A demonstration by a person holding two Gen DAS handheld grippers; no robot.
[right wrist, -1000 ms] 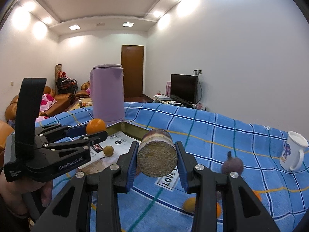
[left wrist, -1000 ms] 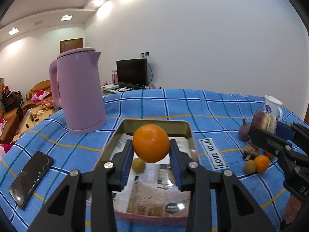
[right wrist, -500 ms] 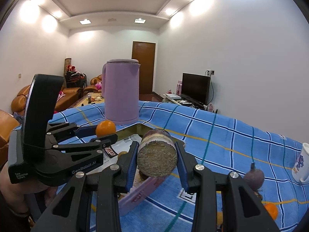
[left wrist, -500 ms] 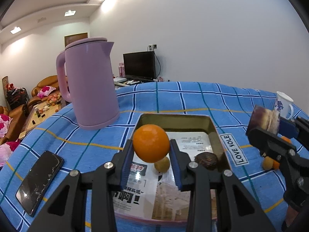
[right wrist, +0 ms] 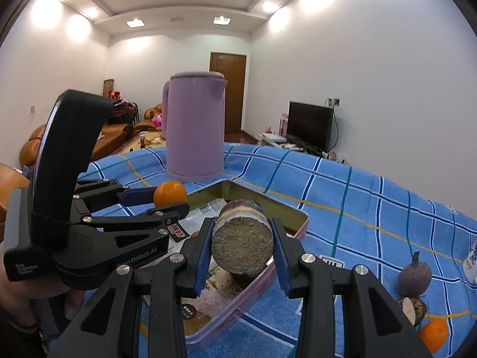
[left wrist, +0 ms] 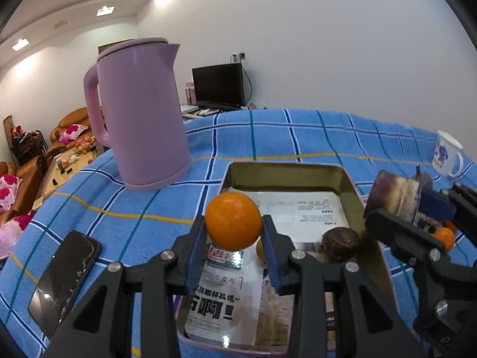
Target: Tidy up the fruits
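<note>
Now both grippers had swung over the tin [left wrist: 286, 168] — fruit near release. The left gripper [left wrist: 234, 253] clenched the orange [left wrist: 233, 221]; the right gripper [right wrist: 242, 256], at three o'clock, gripped the cut purple fruit [right wrist: 242, 240].

White walls; ceiling lights [right wrist: 135, 23]; TV [right wrist: 310, 125]; orange sofa [right wrist: 35, 146]; wood door [right wrist: 228, 92].

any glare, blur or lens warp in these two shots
Left wrist view: fisheye bends the table edge, dark corners, ceiling lights bloom; the orange and tin tray stay sharp. Right wrist view: same warp, ceiling spots flare on the walls; the cut purple piece is crisp, and the far sofa is softer.
</note>
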